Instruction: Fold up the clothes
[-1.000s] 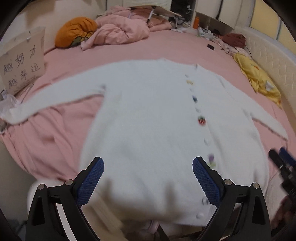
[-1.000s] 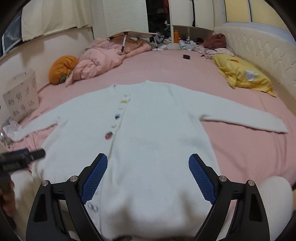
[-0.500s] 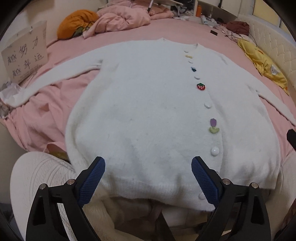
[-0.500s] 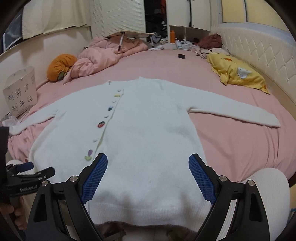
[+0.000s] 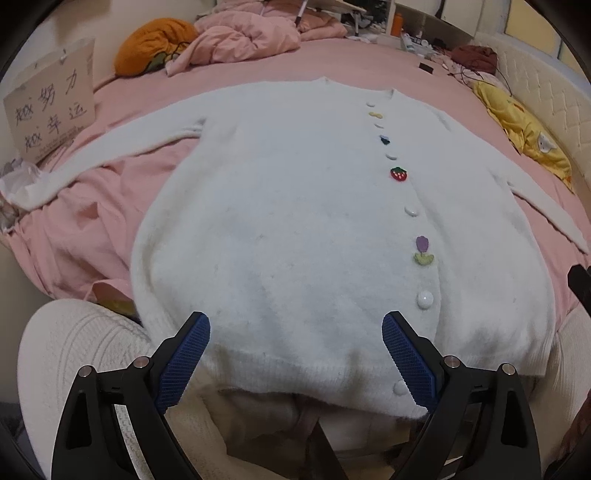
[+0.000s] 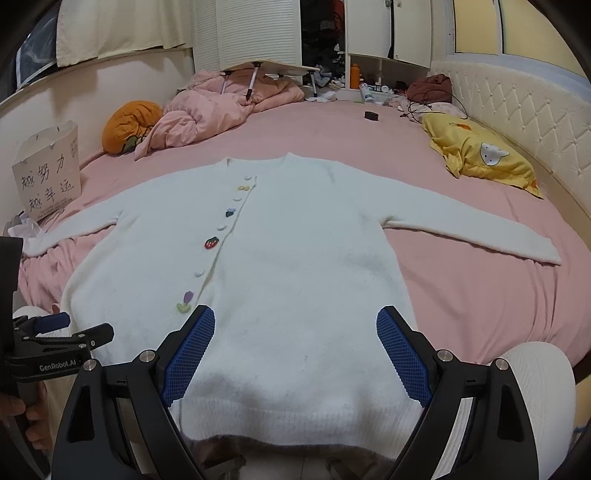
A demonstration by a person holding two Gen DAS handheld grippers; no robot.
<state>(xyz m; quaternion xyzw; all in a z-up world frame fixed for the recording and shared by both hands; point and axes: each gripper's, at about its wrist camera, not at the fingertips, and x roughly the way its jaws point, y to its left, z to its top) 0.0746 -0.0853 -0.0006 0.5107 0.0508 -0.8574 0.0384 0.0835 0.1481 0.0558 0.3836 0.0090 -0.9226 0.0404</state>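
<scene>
Cardigan (image 5: pixel 295 229) lies flat, buttoned, on the pink bed (image 6: pixel 480 295), sleeves out. My left claw (image 5: pixel 295 354) and right claw (image 6: pixel 295 350) hover spread over its hem, holding nothing.

Premises: a home bedroom. Bed (image 6: pixel 461 295) with pink sheet fills the view; padded headboard (image 6: pixel 524 110) at 2 o'clock, crumpled pink quilt (image 6: pixel 221 107) at 11, yellow pillow (image 6: pixel 480 155), louvred wardrobe (image 6: pixel 251 33) at 12.
</scene>
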